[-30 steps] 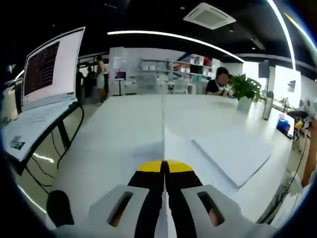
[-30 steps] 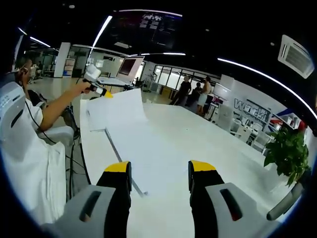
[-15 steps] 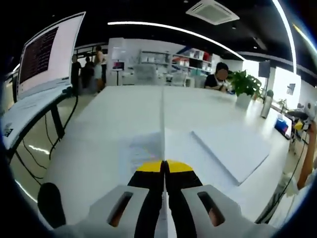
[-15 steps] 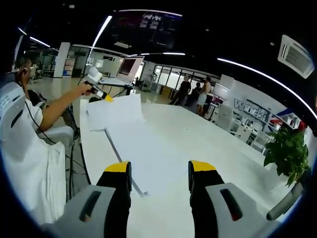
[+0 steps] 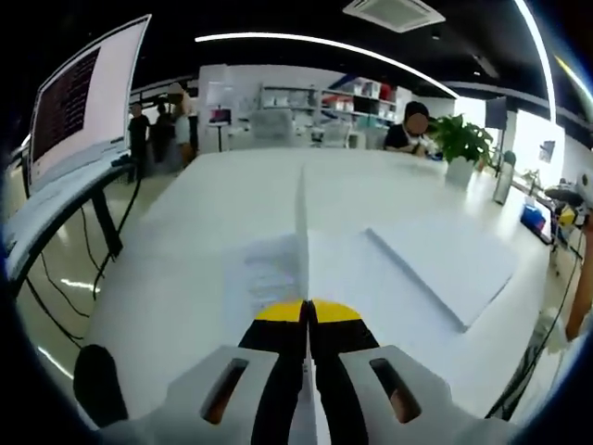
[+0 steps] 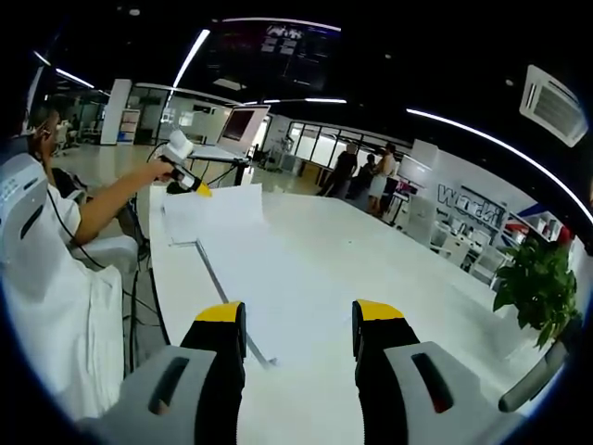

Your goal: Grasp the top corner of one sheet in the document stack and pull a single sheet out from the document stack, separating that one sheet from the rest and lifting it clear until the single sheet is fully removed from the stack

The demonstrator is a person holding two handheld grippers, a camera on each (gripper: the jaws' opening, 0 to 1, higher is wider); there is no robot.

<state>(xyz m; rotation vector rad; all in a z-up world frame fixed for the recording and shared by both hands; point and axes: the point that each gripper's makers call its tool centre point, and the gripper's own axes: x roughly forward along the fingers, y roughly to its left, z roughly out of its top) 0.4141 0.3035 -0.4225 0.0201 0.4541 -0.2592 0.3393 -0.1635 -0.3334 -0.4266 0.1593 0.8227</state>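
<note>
- One sheet [image 6: 215, 211] is pinched by its corner in my left gripper [image 5: 307, 313], jaws closed, lifted off the document stack [image 6: 278, 287].
- My right gripper [image 6: 298, 320] stands open, holding nothing; the sheet seems nearly clear of the stack.

White sheet [image 5: 301, 232] edge-on above stack [image 5: 445, 269].

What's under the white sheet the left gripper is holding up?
In the right gripper view, the single white paper sheet, clamped by the left gripper, hangs over the white table; the flat white document stack lies nearer. Its far side is hidden.
</note>
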